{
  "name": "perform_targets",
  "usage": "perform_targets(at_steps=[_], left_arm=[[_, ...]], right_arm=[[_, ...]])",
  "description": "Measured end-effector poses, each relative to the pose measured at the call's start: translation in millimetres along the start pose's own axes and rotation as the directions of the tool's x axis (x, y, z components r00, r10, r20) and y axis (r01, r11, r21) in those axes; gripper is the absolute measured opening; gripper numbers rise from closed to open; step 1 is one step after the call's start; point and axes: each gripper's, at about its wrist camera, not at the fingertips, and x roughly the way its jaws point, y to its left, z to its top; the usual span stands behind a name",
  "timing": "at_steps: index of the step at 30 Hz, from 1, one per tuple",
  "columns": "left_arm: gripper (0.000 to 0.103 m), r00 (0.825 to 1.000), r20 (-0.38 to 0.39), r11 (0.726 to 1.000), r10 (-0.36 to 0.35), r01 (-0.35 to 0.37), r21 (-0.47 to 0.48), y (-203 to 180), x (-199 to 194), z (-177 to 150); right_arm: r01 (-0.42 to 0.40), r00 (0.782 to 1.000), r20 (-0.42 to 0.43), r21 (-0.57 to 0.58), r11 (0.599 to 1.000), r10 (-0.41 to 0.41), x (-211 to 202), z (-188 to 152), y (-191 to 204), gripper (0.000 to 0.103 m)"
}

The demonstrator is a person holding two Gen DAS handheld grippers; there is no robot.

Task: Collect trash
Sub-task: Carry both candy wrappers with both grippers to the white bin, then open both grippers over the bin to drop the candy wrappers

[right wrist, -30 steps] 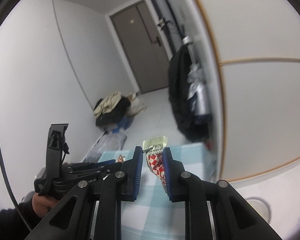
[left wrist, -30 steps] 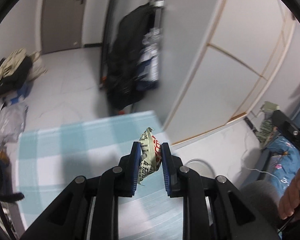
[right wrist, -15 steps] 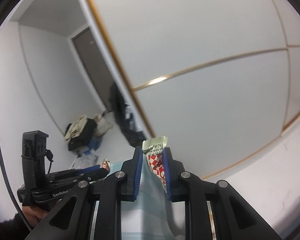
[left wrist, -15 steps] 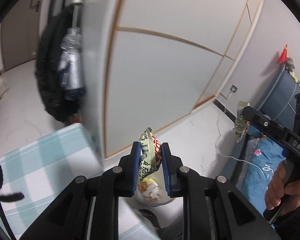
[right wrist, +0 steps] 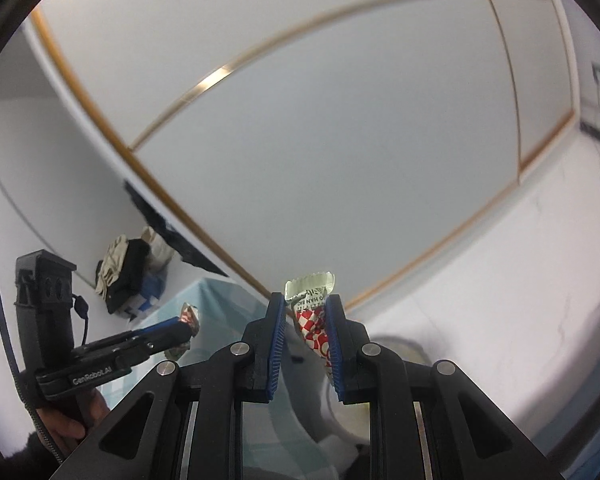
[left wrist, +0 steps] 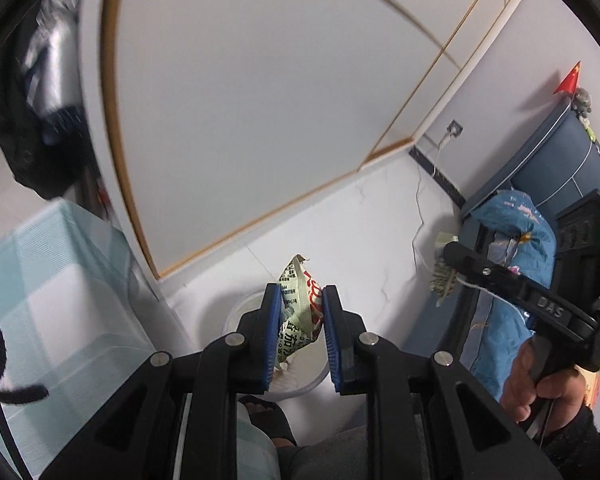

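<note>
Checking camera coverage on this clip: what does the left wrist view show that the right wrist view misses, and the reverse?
Only the left wrist view: a blue quilt, a small red flag and a sandalled foot. Only the right wrist view: a pile of bags on the floor. Both: the white bin, the checked cloth, and each claw, left and right, pinching a wrapper.

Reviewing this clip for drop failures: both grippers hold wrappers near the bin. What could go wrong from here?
1. The left gripper pinches its green-and-white snack wrapper above the white bin, but only part of the bin's rim shows below, so a release here might miss.
2. The right gripper holds its red-checked wrapper mostly against one pad; the light wrapper could cling or flutter sideways onto the floor.
3. Both grippers crowd one small bin and could collide.
</note>
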Motion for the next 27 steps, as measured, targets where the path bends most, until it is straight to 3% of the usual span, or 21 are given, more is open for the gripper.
perform_targets(at_steps=[10, 21, 27], left_arm=[[0.016, 0.993, -0.121, 1.0, 0.009, -0.008, 0.009, -4, 54, 5], [0.016, 0.975, -0.222, 1.0, -0.007, 0.005, -0.009, -2, 89, -3], [0.016, 0.96, -0.278, 0.999, -0.007, -0.002, -0.033, 4, 104, -6]], right_arm=[[-0.011, 0.982, -0.182, 0.212, 0.977, 0.051, 96, -20, -66, 0.019], [0.039, 0.932, -0.357, 0.272, 0.962, 0.063, 164, -73, -112, 0.02], [0.053, 0.909, -0.408, 0.3, 0.952, 0.078, 177, -94, -129, 0.023]])
